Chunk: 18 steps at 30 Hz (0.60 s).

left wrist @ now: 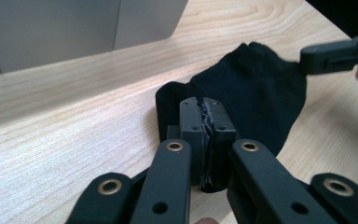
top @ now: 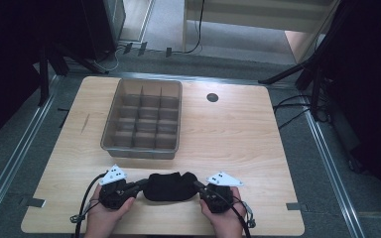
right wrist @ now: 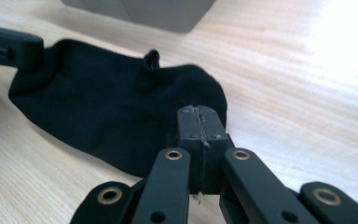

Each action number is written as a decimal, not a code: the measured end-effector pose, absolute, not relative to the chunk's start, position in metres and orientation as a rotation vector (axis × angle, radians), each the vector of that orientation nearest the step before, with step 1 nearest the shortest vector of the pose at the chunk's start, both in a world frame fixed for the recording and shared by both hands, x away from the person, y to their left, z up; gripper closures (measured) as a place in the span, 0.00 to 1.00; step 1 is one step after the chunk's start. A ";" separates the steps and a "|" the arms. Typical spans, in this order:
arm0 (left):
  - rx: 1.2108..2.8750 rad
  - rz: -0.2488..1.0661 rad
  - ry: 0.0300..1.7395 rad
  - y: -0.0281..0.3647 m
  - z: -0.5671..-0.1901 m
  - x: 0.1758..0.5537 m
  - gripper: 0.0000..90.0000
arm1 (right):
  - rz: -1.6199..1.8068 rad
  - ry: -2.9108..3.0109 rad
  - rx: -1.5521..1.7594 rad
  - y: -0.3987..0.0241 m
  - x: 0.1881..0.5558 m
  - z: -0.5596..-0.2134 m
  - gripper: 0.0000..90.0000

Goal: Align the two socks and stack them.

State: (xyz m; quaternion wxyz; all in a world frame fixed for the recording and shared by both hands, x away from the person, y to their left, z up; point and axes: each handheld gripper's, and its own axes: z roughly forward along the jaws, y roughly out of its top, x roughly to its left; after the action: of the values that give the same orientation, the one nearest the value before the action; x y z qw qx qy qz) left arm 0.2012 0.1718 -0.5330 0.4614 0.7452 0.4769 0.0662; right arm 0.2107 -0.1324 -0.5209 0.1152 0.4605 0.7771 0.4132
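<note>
A black sock (top: 171,186) lies flat on the wooden table (top: 238,134) near its front edge, stretched between my two grippers. My left gripper (top: 141,184) is shut on the sock's left end. In the left gripper view the pads (left wrist: 207,112) pinch a fold of the black fabric (left wrist: 256,88). My right gripper (top: 198,186) is shut at the sock's right end. In the right gripper view its closed pads (right wrist: 199,119) sit on the edge of the sock (right wrist: 107,112). Each gripper view shows the other gripper at the sock's far end (left wrist: 335,56) (right wrist: 9,49).
A grey bin (top: 144,119) split into several compartments stands on the table behind the sock; its wall shows in both gripper views (left wrist: 74,32) (right wrist: 168,11). A dark round hole (top: 212,97) sits in the tabletop right of the bin. Dark stands and cables ring the table.
</note>
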 end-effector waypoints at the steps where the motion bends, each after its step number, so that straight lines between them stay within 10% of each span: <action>1: 1.843 0.163 1.178 0.172 -0.535 0.202 0.96 | 1.210 2.270 1.347 -0.133 0.211 -0.520 1.00; 18: 1.856 0.165 1.252 0.164 -0.547 0.204 0.98 | 1.301 2.344 1.080 -0.075 0.199 -0.501 1.00</action>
State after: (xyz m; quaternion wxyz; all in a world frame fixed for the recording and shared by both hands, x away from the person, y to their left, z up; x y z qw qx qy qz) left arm 0.2044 0.1636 -0.5468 0.4337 0.7449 0.5026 0.0662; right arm 0.1987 -0.0751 -0.5013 0.1253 0.3706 0.8047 0.4466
